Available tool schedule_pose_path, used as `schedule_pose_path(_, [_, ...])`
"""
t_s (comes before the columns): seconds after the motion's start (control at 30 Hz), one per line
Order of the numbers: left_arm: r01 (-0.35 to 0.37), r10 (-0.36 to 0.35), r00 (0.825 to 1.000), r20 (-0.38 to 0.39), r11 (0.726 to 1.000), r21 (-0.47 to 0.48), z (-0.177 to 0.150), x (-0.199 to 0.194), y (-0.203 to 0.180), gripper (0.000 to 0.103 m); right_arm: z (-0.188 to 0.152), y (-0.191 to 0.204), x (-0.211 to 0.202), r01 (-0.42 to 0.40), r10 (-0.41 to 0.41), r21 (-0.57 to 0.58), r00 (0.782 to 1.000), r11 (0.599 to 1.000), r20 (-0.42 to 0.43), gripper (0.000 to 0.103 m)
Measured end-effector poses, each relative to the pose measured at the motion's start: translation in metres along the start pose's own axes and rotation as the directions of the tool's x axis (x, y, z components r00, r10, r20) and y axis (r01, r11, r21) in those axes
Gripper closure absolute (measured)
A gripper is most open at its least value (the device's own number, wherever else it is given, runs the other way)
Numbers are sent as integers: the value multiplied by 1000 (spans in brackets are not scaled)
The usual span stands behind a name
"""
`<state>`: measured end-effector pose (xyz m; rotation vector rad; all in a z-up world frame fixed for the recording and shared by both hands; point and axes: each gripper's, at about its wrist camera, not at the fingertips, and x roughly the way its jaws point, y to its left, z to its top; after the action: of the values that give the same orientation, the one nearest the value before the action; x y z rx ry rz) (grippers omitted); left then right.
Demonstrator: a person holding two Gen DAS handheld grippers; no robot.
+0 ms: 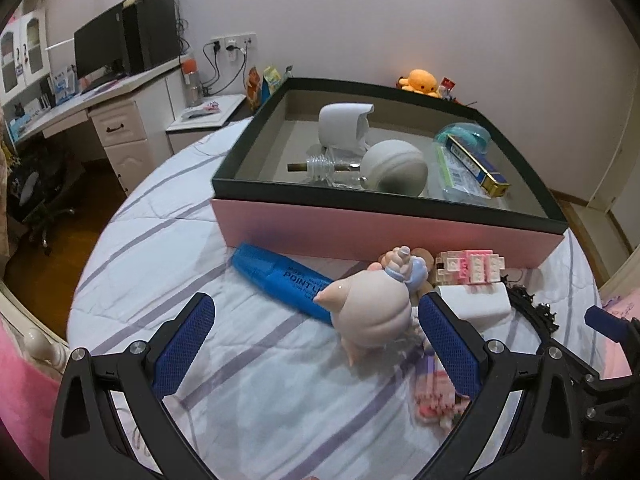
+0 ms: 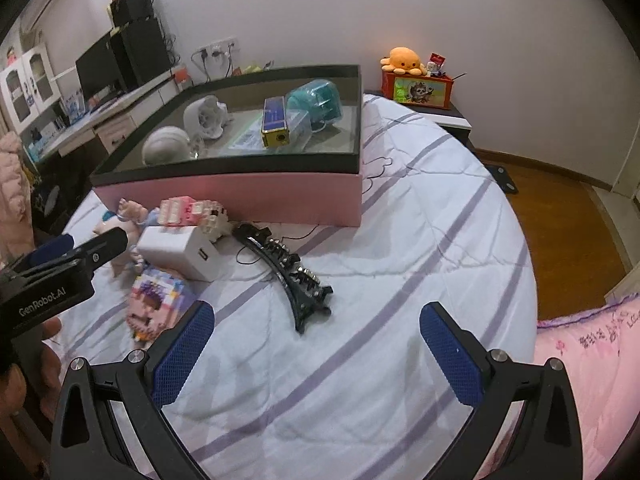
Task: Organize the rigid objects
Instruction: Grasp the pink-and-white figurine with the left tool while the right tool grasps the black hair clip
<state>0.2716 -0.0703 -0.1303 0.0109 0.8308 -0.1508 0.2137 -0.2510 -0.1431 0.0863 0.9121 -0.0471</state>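
Observation:
My left gripper (image 1: 316,344) is open over the striped bedsheet. A pale pink shell-shaped figurine (image 1: 368,316) stands between its fingertips, close to the right finger (image 1: 448,344). A blue marker (image 1: 280,276) lies just behind the figurine, in front of the pink box (image 1: 384,232). My right gripper (image 2: 316,344) is open and holds nothing. A black studded hair clip (image 2: 292,276) lies just ahead of it. Left of the clip are a white charger (image 2: 176,252), a pink-and-white block toy (image 2: 192,212) and a pink brick figure (image 2: 156,308).
The dark-rimmed box (image 2: 224,168) holds a white ball (image 1: 396,166), a white rounded device (image 1: 344,124), a glass bottle (image 1: 324,166), a teal object (image 2: 316,100) and a blue-and-gold carton (image 2: 274,122). A desk stands at the left, with wooden floor at the right past the bed edge.

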Motion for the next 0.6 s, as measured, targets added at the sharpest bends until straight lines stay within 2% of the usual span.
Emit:
schedule_pose_path(0.13, [22,-22,1000,-22,1000,-2,-1,13,-4,2,5,1,11,-4,3,-17,1000,1000,-12,0])
schedule_pose_path(0.2, [58,-59,998,-20,998,-22,-1,15,-2,5,9,3,18,-17,16,-27,1000,999,-21,5])
schedule_pose_path(0.27, [107,-109,994,-30,993,-50,0,17,2,17,11,7,25,-20,18,-45,999,999,-35,12])
schedule_pose_path(0.33, [132,-134,990,-37,990,-54,1,19,3,23,13,10,31,-3,1,-71,999,997,-40,25])
schedule_pose_path(0.47, [144,-145,989,-19,989,-24,-2,13,-1,40,13,19,30,19,-22,-114,999,993,-32,42])
schedule_pose_path(0.5, [151,-151,988,-14,988,-21,-3,12,-1,44,12,21,29,19,-23,-122,999,992,-30,50])
schedule_pose_path(0.53, [167,-167,986,-10,986,-18,-3,10,-2,54,11,22,28,18,-22,-127,999,992,-26,60])
schedule_pose_path(0.57, [180,-180,984,-12,983,-18,-2,10,-2,59,10,24,25,22,-25,-136,999,991,-21,65])
schedule_pose_path(0.6, [181,-181,983,-12,983,-19,-2,8,-2,60,8,26,24,25,-28,-139,999,990,-17,71])
